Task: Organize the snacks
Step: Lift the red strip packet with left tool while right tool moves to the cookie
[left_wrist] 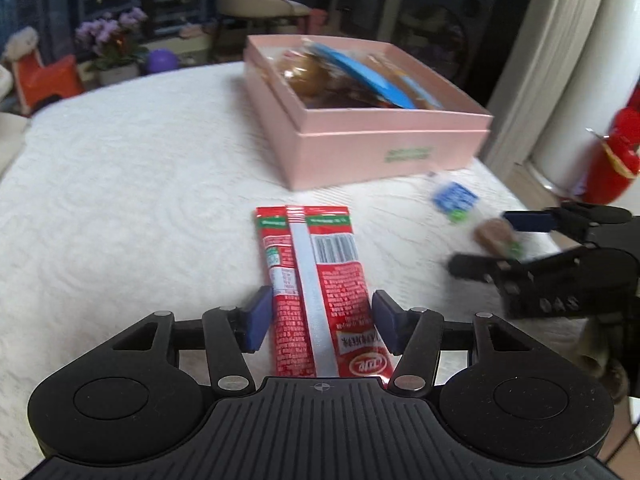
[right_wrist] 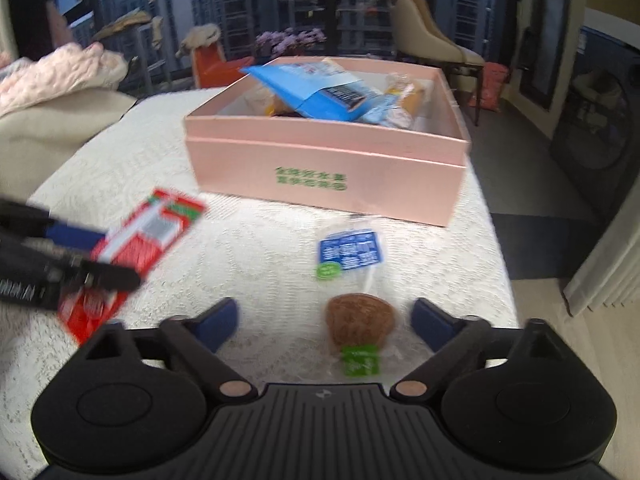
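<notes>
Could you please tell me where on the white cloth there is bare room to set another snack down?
Bare cloth lies left of the red packets and the pink box. It is crowded right of them, where the bun packet sits by the right tool.
</notes>
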The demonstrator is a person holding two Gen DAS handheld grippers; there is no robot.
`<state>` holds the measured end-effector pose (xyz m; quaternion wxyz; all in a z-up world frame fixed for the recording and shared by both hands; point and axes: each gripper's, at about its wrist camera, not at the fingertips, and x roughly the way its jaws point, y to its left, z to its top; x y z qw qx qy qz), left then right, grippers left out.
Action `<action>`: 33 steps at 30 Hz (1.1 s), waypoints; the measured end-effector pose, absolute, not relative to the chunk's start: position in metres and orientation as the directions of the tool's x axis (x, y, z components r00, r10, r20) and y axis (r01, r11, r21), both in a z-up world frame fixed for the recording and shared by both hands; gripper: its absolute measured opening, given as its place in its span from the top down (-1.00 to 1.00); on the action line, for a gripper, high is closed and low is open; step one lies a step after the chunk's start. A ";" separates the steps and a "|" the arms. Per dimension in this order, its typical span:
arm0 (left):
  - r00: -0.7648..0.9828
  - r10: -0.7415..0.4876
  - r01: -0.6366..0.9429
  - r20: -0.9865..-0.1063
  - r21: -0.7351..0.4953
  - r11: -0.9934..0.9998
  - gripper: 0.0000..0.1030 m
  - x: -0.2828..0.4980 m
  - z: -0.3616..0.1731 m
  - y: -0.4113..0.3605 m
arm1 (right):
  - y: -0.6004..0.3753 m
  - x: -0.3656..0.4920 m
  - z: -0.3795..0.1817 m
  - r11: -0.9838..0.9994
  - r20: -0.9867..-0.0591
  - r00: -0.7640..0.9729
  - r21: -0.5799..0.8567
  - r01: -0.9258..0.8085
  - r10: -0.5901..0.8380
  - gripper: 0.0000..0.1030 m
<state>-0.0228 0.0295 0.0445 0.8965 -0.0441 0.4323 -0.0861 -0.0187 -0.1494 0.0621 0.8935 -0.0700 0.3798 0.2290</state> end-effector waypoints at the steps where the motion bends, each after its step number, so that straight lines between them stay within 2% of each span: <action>1: 0.611 -0.198 0.118 -0.767 -0.159 0.980 -0.16 -0.023 0.044 0.029 | -0.152 -0.019 0.063 0.891 -0.711 0.609 0.052 -0.452 0.350 -0.59; 2: 0.612 -0.201 0.116 -0.765 -0.164 0.980 -0.16 -0.023 0.044 0.029 | -0.152 -0.020 0.064 0.895 -0.712 0.613 0.048 -0.443 0.342 -0.54; 4: 0.614 -0.208 0.111 -0.762 -0.177 0.978 -0.15 -0.022 0.044 0.030 | -0.150 -0.023 0.067 0.894 -0.715 0.609 0.048 -0.446 0.342 -0.31; 9: 0.617 -0.213 0.110 -0.758 -0.186 0.977 -0.15 -0.021 0.043 0.031 | -0.137 -0.036 0.075 0.833 -0.722 0.533 0.109 -0.542 0.441 -0.12; 12: 0.619 -0.213 0.108 -0.756 -0.187 0.976 -0.16 -0.021 0.042 0.030 | -0.134 -0.035 0.078 0.850 -0.711 0.559 0.104 -0.516 0.426 -0.12; 16: 0.625 -0.213 0.103 -0.751 -0.191 0.976 -0.17 -0.022 0.042 0.030 | -0.140 -0.012 0.073 0.915 -0.725 0.596 0.117 -0.386 0.345 -0.16; 20: 0.632 -0.208 0.096 -0.747 -0.191 0.977 -0.22 -0.023 0.041 0.028 | -0.133 -0.006 0.068 0.920 -0.718 0.616 0.088 -0.382 0.325 -0.23; 22: 0.635 -0.214 0.100 -0.742 -0.195 0.976 -0.35 -0.024 0.040 0.027 | -0.125 -0.008 0.064 0.915 -0.714 0.633 0.026 -0.401 0.298 -0.35; 24: 0.636 -0.213 0.104 -0.742 -0.192 0.976 -0.37 -0.025 0.040 0.024 | -0.123 -0.011 0.061 0.916 -0.703 0.650 0.004 -0.402 0.288 -0.50; 27: 0.634 -0.208 0.099 -0.745 -0.189 0.977 -0.38 -0.024 0.040 0.023 | -0.128 -0.011 0.060 0.915 -0.697 0.649 0.027 -0.402 0.306 -0.53; 31: 0.627 -0.247 0.097 -0.739 -0.240 0.966 -0.62 -0.020 0.039 0.026 | -0.127 -0.011 0.061 0.910 -0.700 0.643 0.021 -0.414 0.309 -0.56; 33: 0.625 -0.254 0.100 -0.738 -0.247 0.964 -0.64 -0.019 0.039 0.025 | -0.127 -0.010 0.061 0.909 -0.700 0.642 0.024 -0.416 0.312 -0.56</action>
